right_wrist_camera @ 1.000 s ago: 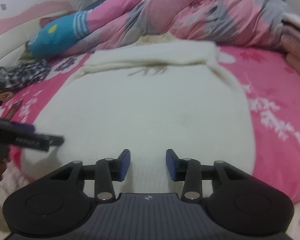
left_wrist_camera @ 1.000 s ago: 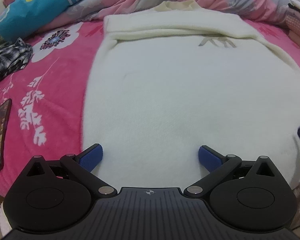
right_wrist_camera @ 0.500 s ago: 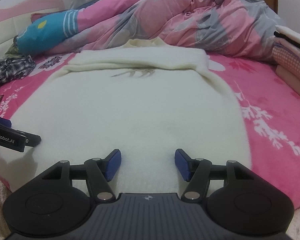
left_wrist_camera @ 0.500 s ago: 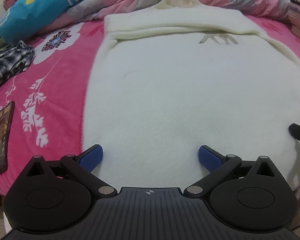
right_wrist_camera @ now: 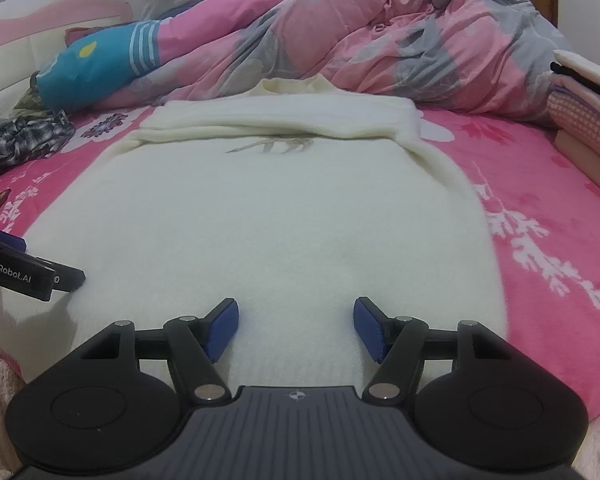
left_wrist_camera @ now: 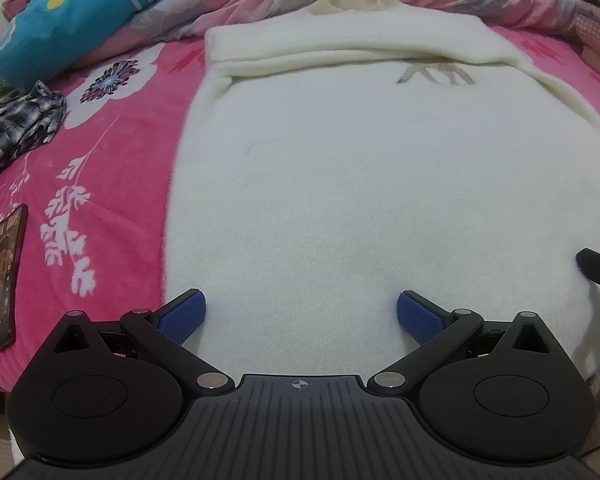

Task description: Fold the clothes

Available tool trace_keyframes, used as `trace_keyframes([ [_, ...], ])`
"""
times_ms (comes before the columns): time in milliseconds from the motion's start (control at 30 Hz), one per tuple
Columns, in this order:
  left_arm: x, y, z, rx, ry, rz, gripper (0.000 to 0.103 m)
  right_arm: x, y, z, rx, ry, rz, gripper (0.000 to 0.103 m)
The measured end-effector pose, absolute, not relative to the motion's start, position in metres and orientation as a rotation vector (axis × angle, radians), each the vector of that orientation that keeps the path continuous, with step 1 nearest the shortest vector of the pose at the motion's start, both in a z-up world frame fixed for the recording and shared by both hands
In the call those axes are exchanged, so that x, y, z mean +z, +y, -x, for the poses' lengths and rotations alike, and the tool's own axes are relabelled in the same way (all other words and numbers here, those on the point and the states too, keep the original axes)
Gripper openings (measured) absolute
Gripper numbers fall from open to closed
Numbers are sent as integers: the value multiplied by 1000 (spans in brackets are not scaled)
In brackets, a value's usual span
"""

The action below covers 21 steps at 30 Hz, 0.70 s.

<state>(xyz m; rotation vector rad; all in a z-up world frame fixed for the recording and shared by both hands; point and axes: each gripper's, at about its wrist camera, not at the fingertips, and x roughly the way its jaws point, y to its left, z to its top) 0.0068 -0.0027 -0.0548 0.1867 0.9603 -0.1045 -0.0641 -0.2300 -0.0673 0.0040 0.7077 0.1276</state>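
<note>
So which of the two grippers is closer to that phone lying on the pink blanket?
Left. The left gripper hangs over the cream sweater's near-left edge, beside the phone. The right gripper is further right, across the sweater.

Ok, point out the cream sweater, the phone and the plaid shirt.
cream sweater (left_wrist_camera: 360,184): left wrist view, middle of its body.
phone (left_wrist_camera: 0,276): left wrist view, centre of its screen.
plaid shirt (right_wrist_camera: 24,140): right wrist view, middle of the crumpled heap.

Cream sweater (left_wrist_camera: 364,184) w/ tan motif, pink floral blanket (left_wrist_camera: 112,168), plaid shirt (left_wrist_camera: 16,128).
</note>
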Motion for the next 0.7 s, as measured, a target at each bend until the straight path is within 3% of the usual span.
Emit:
trace_keyframes([
  [700,-52,-13,-13,-97,994,-257,103,-67,-228,63,128,727,6,68],
])
